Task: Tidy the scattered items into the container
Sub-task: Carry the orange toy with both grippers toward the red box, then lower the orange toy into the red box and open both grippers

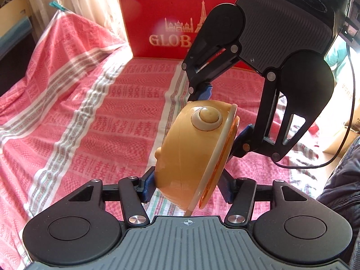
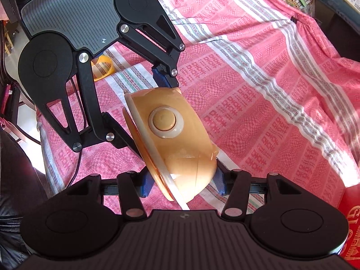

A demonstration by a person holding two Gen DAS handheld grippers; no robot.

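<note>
- Hanging in the air above the pink patterned cloth (image 1: 78, 117), a yellow bowl-shaped lidded container (image 1: 195, 153) sits tilted on its edge, a round knob on its side.
- Left gripper (image 1: 186, 185) is clamped on the container's near end, blue pads pressing both sides.
- Right gripper (image 2: 183, 183) is clamped on the opposite end, so both carry it together.
- Red box (image 1: 171, 22) printed with gold skyline artwork stands upright at the far end of the cloth.
- Small yellow ring-shaped item (image 2: 104, 67) lies on the cloth, well apart from the container.
</note>
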